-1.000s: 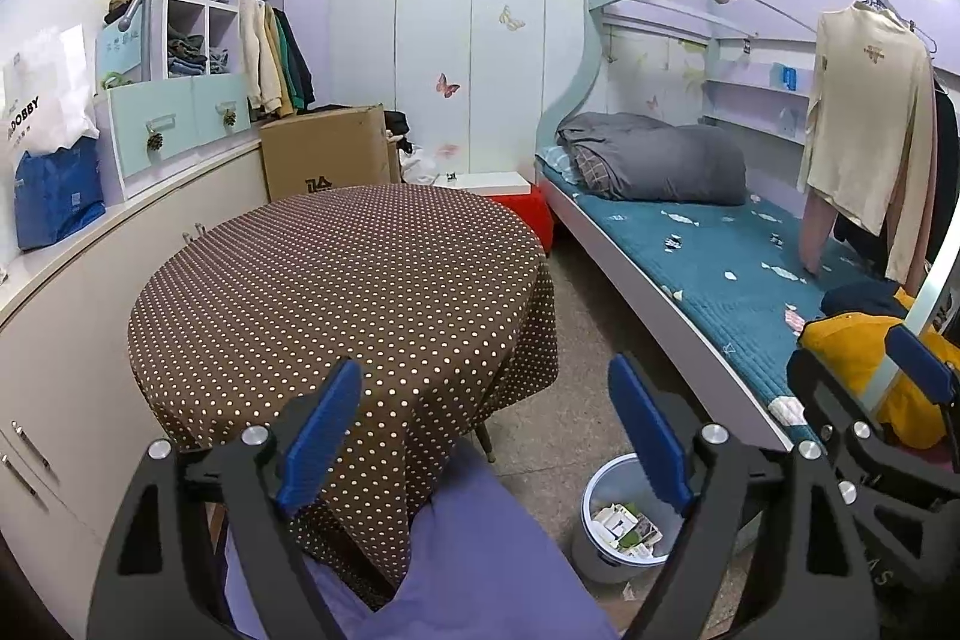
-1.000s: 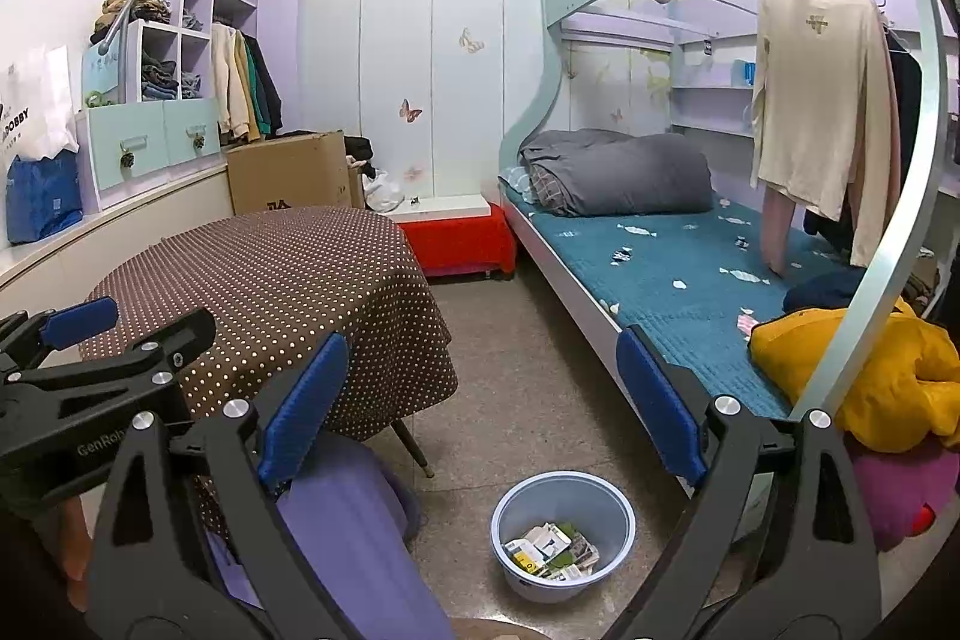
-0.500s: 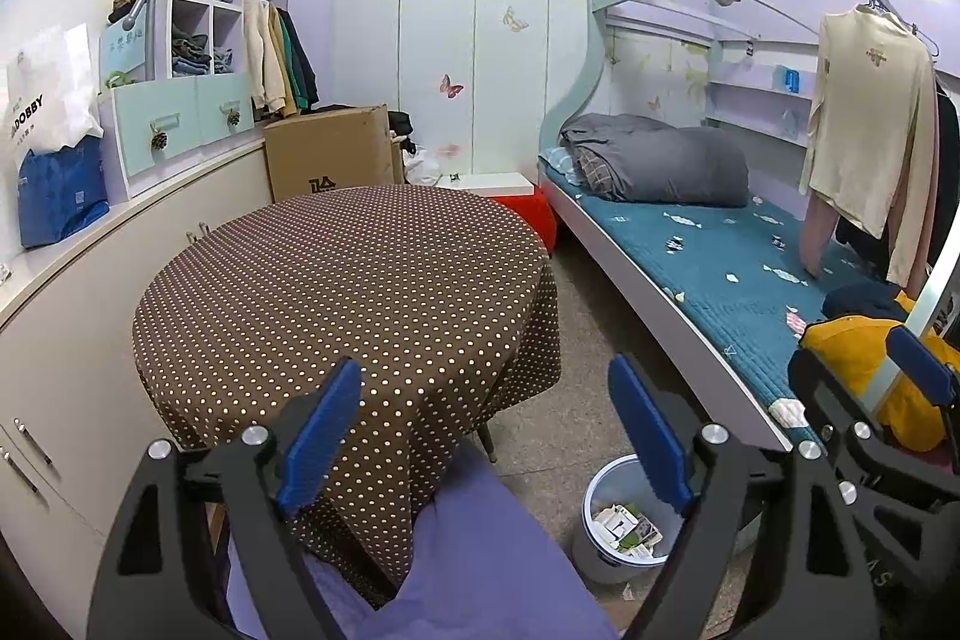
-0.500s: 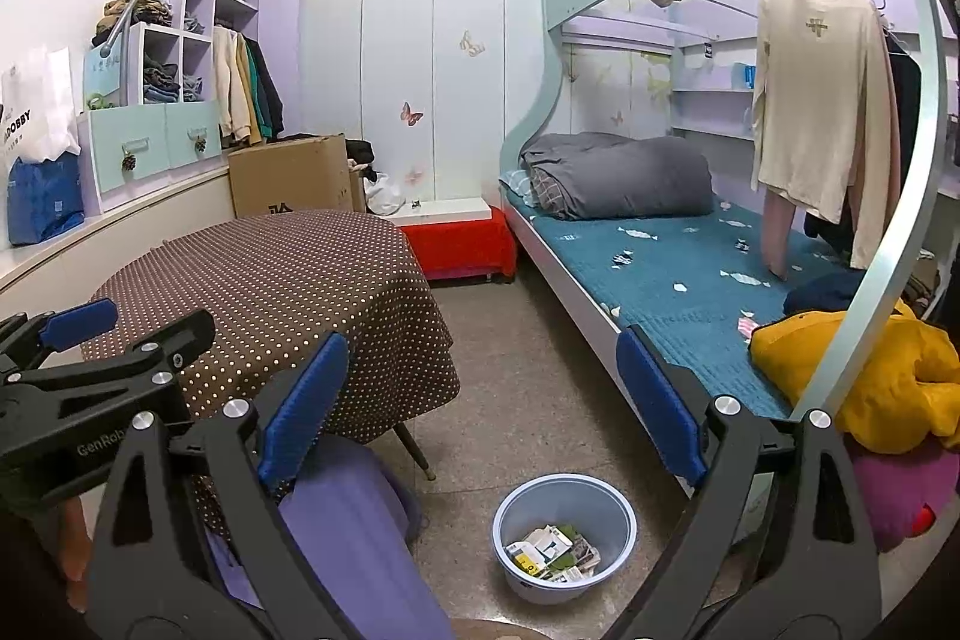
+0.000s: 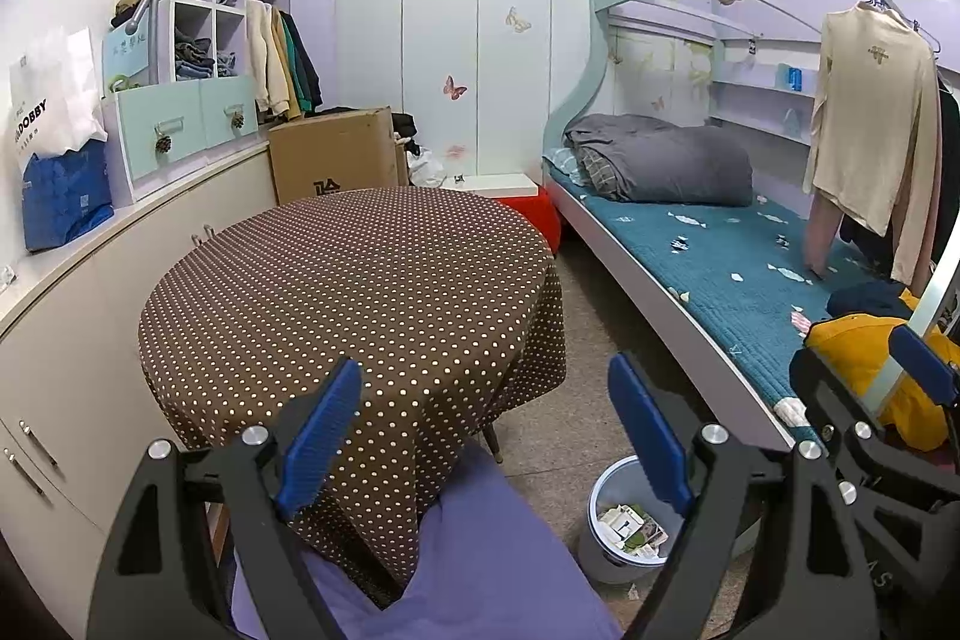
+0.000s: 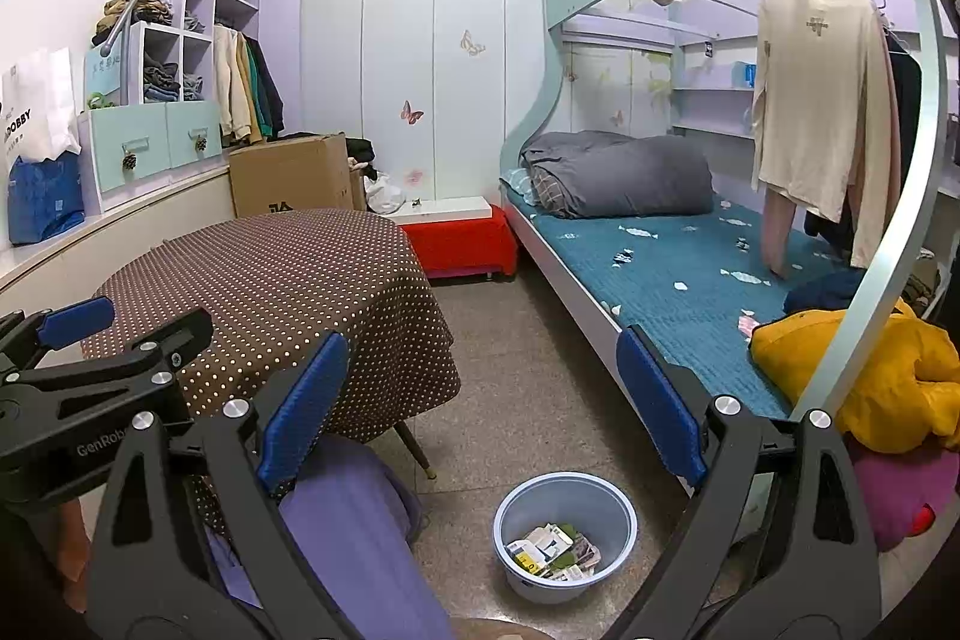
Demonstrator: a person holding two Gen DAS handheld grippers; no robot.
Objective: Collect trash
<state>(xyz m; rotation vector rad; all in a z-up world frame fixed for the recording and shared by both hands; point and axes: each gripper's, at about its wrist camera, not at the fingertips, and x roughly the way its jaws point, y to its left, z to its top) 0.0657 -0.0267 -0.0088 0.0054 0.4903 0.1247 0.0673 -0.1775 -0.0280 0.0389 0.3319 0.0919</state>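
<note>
A pale blue waste bin (image 6: 540, 589) stands on the floor between the table and the bed, with paper and wrapper trash (image 6: 552, 550) in it. The left wrist view shows the same bin (image 5: 600, 562) low at right. My left gripper (image 5: 483, 430) is open above the table's near edge with nothing between its blue pads. My right gripper (image 6: 480, 406) is open too and empty, and points over the floor beyond the bin. Small pale pieces (image 6: 636, 231) lie on the blue bedspread; I cannot tell whether they are scraps or print.
A round table under a brown dotted cloth (image 5: 360, 292) fills the left half. A purple-cushioned chair (image 5: 480, 550) is tucked under its near edge. The bunk bed (image 6: 660, 280) runs along the right, with a yellow garment (image 6: 870, 376) and hanging clothes. A cardboard box (image 5: 336, 154) and a red stool (image 6: 462, 238) stand behind.
</note>
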